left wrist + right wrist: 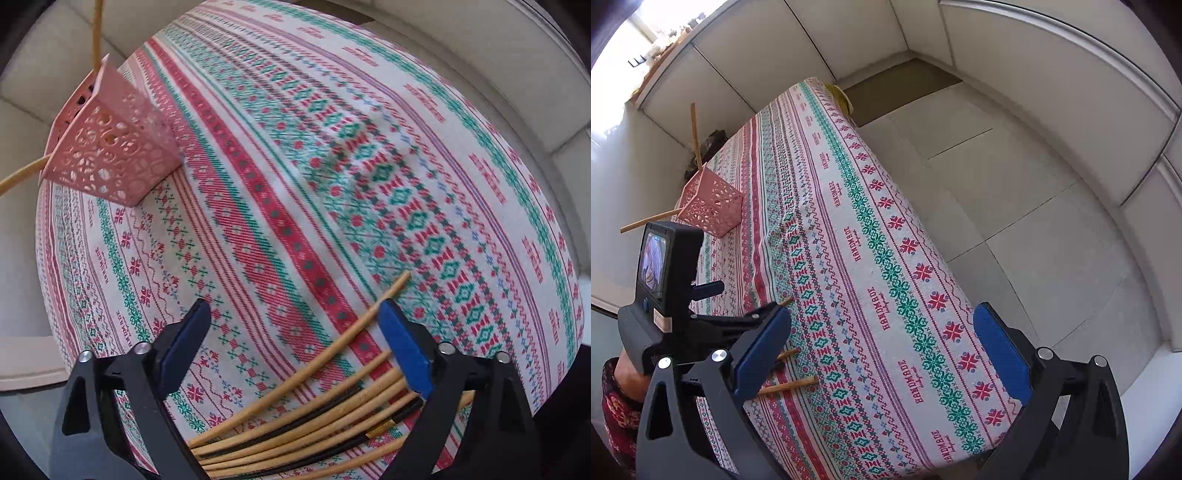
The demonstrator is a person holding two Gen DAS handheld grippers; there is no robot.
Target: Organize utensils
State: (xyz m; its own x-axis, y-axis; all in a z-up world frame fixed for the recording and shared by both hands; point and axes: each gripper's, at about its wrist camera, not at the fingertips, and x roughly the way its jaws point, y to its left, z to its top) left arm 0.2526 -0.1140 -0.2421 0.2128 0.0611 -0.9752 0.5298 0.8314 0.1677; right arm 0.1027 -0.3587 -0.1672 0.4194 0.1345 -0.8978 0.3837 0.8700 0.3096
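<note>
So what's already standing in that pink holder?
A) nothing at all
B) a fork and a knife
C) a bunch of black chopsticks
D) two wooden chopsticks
D: two tan chopsticks poke out of the pink holder, while the rest lie on the tablecloth.

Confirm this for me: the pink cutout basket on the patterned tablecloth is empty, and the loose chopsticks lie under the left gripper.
Not empty. The pink cutout basket already holds two wooden chopsticks, as the right wrist view shows. The rest stands: it sits on the patterned tablecloth, and the loose chopsticks lie under the left gripper.
</note>
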